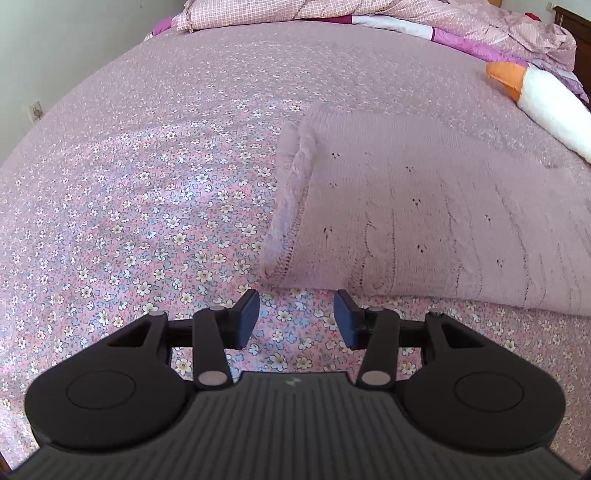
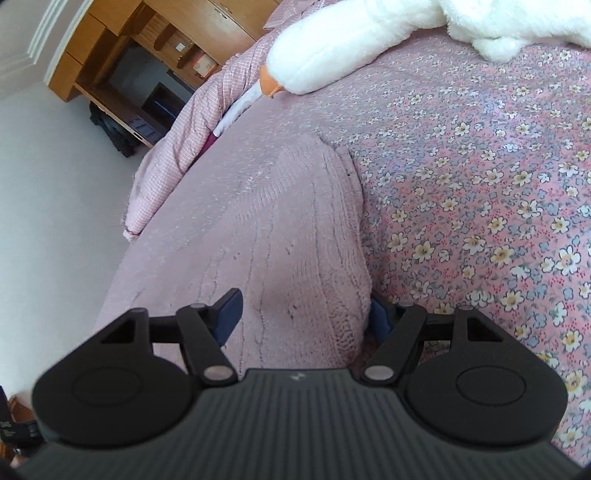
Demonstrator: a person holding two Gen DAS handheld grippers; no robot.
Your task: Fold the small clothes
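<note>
A pink knitted sweater (image 1: 424, 218) lies folded on a bed covered by a pink floral bedsheet (image 1: 147, 192), on the right half of the left wrist view, its cabled edge running down toward the camera and its near hem lying just beyond the fingertips. The left tool (image 1: 295, 317) hovers low over the sheet in front of that hem with its blue-padded fingers (image 1: 248, 319) spread wide and nothing between them; only the flowered cloth shows in the gap. In the right wrist view the right tool (image 2: 301, 319) is also spread wide, and the sweater (image 2: 288, 236) fills the space between its fingers: the left pad rests on or just over the knit, while the right pad (image 2: 378, 317) sits at the sweater's thick folded edge, partly hidden by it, next to the bedsheet (image 2: 480, 206). Whether the pads press on the knit cannot be told, but they are not closed on it. Beyond the sweater a white plush goose (image 2: 332, 48) with an orange beak lies on the bed, well apart from both tools, and a rumpled pink checked quilt (image 1: 295, 11) is heaped along the far side. A wooden desk (image 2: 147, 55) stands past the bed by the white wall.
</note>
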